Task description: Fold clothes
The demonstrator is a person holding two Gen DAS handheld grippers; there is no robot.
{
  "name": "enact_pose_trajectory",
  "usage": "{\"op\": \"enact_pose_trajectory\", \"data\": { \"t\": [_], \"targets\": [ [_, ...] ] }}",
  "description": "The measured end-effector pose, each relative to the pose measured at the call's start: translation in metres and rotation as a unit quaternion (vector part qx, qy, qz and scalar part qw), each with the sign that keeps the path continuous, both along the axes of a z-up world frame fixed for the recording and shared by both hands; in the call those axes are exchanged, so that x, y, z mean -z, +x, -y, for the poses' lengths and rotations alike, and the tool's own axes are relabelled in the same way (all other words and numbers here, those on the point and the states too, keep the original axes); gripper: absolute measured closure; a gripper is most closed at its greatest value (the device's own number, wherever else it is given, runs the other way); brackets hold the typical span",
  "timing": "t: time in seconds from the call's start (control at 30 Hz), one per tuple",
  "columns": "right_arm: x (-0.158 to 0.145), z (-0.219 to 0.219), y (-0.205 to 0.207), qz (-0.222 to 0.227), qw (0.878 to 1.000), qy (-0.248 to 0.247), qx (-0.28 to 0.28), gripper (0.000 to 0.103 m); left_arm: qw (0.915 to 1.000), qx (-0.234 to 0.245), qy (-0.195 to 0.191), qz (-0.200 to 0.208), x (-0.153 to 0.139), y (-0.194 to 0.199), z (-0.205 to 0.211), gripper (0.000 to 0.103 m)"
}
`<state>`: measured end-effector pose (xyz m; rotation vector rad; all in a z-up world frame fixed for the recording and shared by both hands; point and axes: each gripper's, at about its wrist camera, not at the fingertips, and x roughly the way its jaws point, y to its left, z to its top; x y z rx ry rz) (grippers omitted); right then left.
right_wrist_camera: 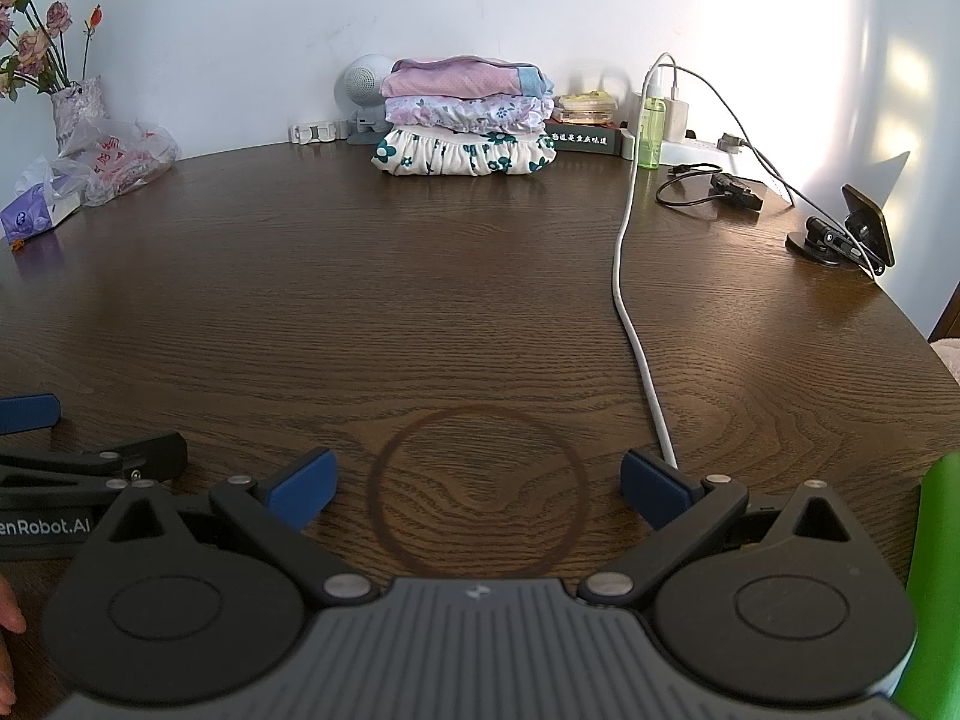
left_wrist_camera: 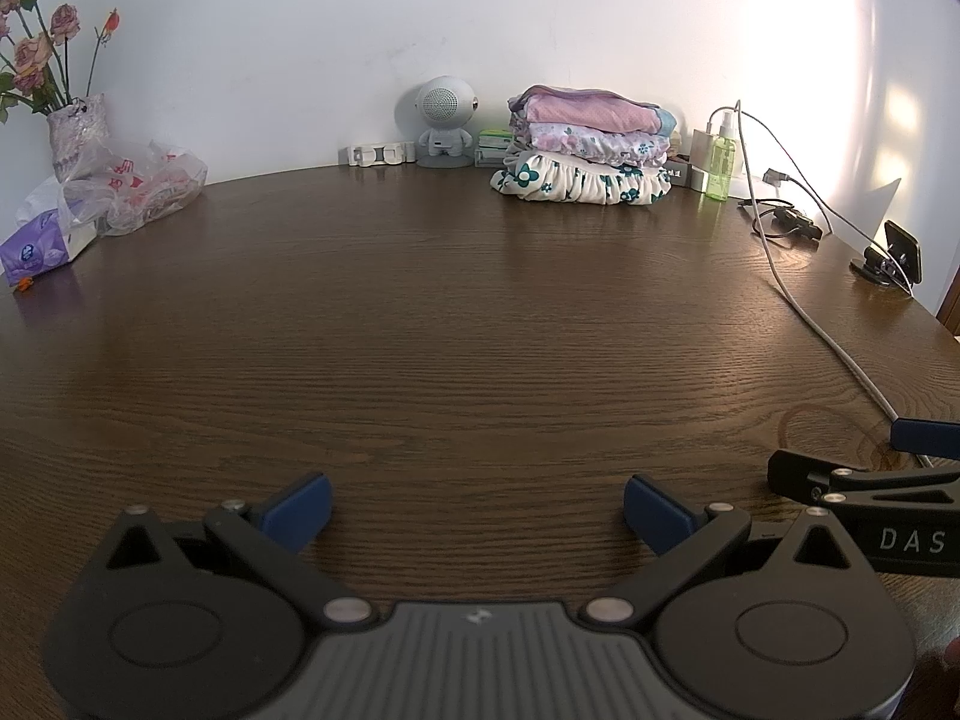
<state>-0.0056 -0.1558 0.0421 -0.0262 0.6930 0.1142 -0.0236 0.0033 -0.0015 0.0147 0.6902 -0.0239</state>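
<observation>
A stack of three folded garments (left_wrist_camera: 585, 150) (right_wrist_camera: 465, 123) rests at the far edge of the dark wooden table (left_wrist_camera: 450, 312) (right_wrist_camera: 390, 300), against the wall: a pink one on top, a floral one in the middle, a white one with teal flowers at the bottom. My left gripper (left_wrist_camera: 477, 510) is open near the table's front edge, with nothing between its blue pads. My right gripper (right_wrist_camera: 479, 489) is open too, empty, just over a ring mark in the wood. Each gripper shows at the edge of the other's view, side by side.
A white cable (right_wrist_camera: 630, 300) (left_wrist_camera: 804, 312) runs down the table's right side. At the back stand a grey robot-shaped speaker (left_wrist_camera: 444, 120), a green spray bottle (right_wrist_camera: 651, 132), a charger and a phone stand (right_wrist_camera: 852, 228). A plastic bag (left_wrist_camera: 138, 186), tissues and a vase of flowers (left_wrist_camera: 72, 120) sit at the left.
</observation>
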Motion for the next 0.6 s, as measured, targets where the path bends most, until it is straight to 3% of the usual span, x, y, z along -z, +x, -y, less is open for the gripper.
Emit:
{"op": "enact_pose_trajectory", "data": {
  "t": [0.6],
  "targets": [
    [0.0000,0.0002,-0.0003,0.000,1.000,-0.001,0.003,0.000,1.0000,-0.002,0.001,0.001,0.0004,-0.0001,0.0002,0.000]
  ]
}}
